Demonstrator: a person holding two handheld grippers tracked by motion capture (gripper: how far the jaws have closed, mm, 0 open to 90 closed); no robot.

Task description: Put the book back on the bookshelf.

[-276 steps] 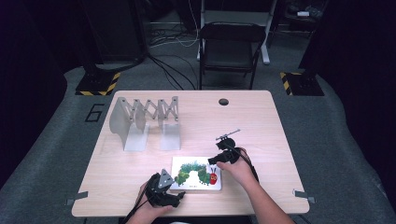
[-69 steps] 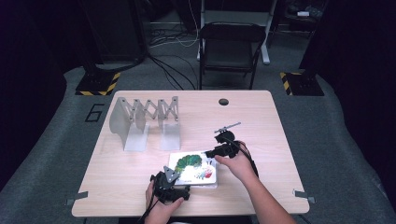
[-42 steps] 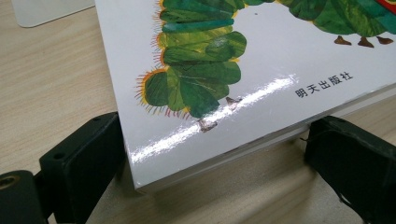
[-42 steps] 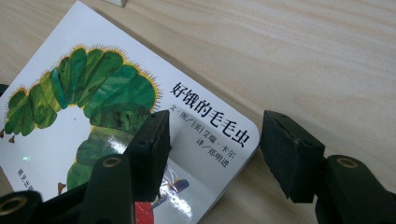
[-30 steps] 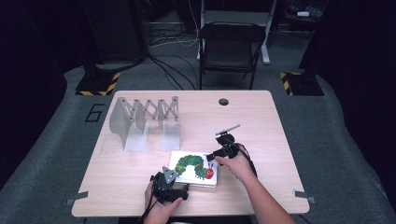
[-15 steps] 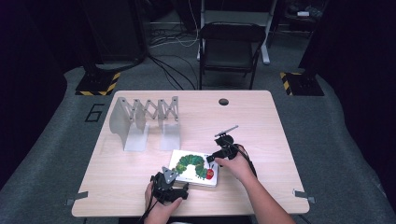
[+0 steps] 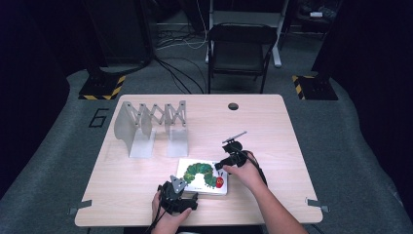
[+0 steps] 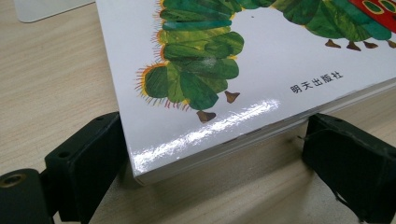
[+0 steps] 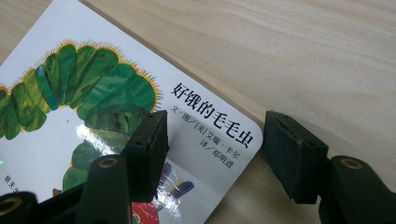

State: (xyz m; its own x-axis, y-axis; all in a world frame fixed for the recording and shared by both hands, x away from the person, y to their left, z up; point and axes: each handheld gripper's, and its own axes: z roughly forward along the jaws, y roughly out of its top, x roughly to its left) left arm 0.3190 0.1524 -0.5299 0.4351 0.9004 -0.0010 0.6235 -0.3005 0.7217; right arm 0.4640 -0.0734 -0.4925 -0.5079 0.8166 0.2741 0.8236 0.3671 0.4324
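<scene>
The book [image 7: 203, 175] lies flat on the bench [image 7: 272, 122], cover up, green caterpillar showing, close to the near edge at about six o'clock from the bench's middle.

Left tongs [image 7: 178, 195] sit at the book's seven o'clock corner, down by the person's left hand [image 7: 168, 217]. In the left gripper view, the left tongs [image 8: 210, 154] are spread wide, one black jaw on each side of that corner. The left jaw is right up against the book's side edge; the right jaw stands just off the front edge, a sliver of bench between them. The corner sits between the jaws, not pinched.

Right tongs [image 7: 221, 163] are at the book's two o'clock corner, with the right hand [image 7: 243, 170] behind them. In the right gripper view, the right tongs [image 9: 215, 149] are spread too: the left jaw hangs over the cover beside the printed title, the right jaw over bare wood past the rounded corner. Whether that left jaw touches the cover is hard to tell. Nothing is clamped.

At eleven o'clock from the book stands a grey folding rack [image 7: 151, 126], well apart. At twelve o'clock on the bench's far side is a small round hole [image 7: 233, 106].
</scene>
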